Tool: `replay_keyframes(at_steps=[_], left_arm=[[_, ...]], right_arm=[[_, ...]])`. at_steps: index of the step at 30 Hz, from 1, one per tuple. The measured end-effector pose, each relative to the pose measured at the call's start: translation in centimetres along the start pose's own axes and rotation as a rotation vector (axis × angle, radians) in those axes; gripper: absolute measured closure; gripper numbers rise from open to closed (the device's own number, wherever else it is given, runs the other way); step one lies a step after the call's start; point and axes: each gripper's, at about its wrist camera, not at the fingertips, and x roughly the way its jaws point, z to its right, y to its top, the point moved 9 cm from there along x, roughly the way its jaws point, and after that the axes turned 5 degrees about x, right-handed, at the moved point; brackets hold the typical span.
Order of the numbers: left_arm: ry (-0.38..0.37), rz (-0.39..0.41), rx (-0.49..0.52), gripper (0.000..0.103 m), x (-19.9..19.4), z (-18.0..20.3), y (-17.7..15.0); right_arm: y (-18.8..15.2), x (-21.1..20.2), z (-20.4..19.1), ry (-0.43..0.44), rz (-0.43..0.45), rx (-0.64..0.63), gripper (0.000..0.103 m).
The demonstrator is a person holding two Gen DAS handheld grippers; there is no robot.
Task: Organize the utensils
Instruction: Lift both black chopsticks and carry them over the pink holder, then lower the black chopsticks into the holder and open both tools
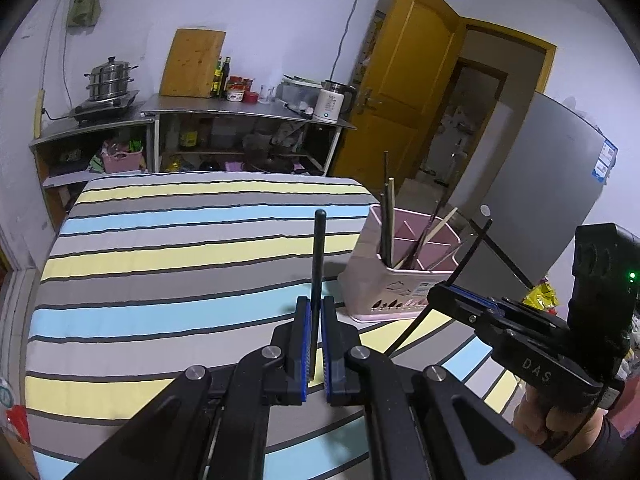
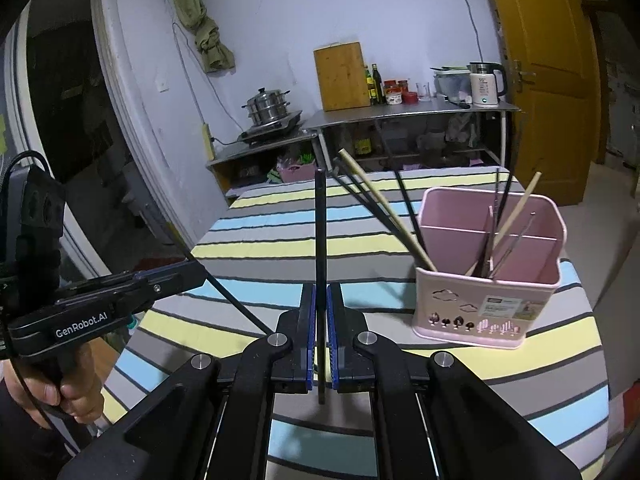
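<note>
Pink holder (image 2: 488, 280) stands near the right edge of the striped table (image 1: 180, 240), chopsticks (image 2: 384, 208) leaning in its compartments. Left gripper (image 1: 317, 320), jaws closed, clamps one black chopstick (image 1: 319, 248) upright above the cloth. Right gripper (image 2: 321, 308), jaws likewise closed, clamps a second black chopstick (image 2: 320, 224), just left of the holder. Each gripper rides in a hand (image 2: 60, 392).
</note>
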Motion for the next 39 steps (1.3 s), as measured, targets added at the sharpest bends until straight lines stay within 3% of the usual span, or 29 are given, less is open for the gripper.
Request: replay_keyframes(at_steps=[14, 22, 33, 39], left_arm=[[-0.090, -0.013, 0.078, 0.099, 0.8, 5.2, 2.5], [-0.146, 0.042, 0.138, 0.099, 1.1, 9.3, 7.4], [-0.140, 0.133, 0.158, 0.099, 2.3, 10.6, 15.1], [-0.118, 0.129, 0.174, 0.099, 5.0, 10.6, 16.3]], right_arm=[[1.9, -3.3, 4.6, -0.062, 0.062, 0.070, 0.098], [6.0, -6.0, 7.1, -0.109, 0.152, 0.088, 0.098], [12.4, -8.3, 8.1, -0.134, 0.287, 0.076, 0.098], [13.2, -6.8, 8.9, -0.155, 0.290, 0.076, 0.098]])
